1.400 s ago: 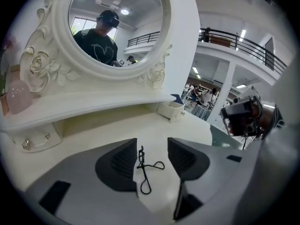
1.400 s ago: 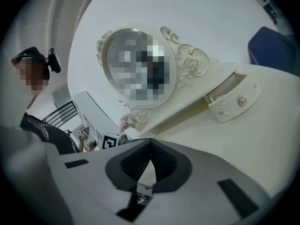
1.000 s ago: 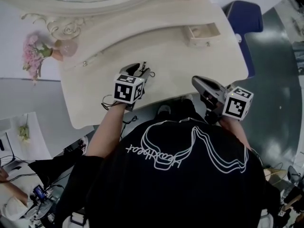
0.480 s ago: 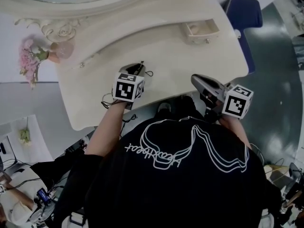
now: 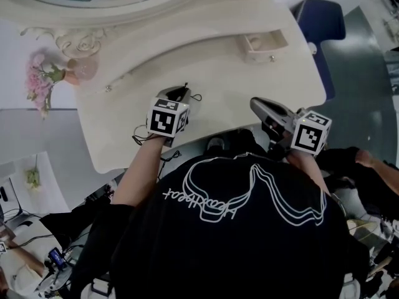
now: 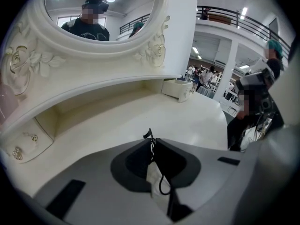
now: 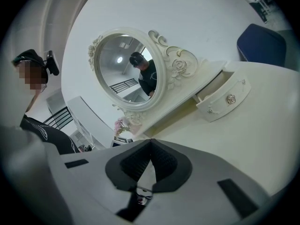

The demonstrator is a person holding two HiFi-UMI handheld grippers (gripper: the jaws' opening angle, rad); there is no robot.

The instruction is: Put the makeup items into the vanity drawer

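No makeup item shows on the cream vanity top [image 5: 224,73] in any view. The small right drawer [image 5: 265,44] stands pulled open; it also shows in the left gripper view as the drawer [image 6: 178,89] and in the right gripper view as the drawer [image 7: 222,100]. My left gripper [image 5: 181,91] hovers over the front middle of the top. Its jaws are closing and nearly meet [image 6: 151,138], with only a thin black cord in the slit. My right gripper [image 5: 254,103] is shut and empty [image 7: 150,141], out beyond the vanity's front edge.
An oval mirror [image 7: 126,69] in a carved frame rises at the back. Pink flowers in a vase [image 5: 40,80] stand at the far left. A closed left drawer with a knob [image 6: 23,146] sits under the shelf. A blue chair [image 5: 321,20] is at the right. Another person's arm [image 5: 358,161] reaches in at the right.
The left gripper's jaws have gone from wide apart to nearly together, staying in the same place. The right gripper has not moved. An arm has come into view at the right edge.
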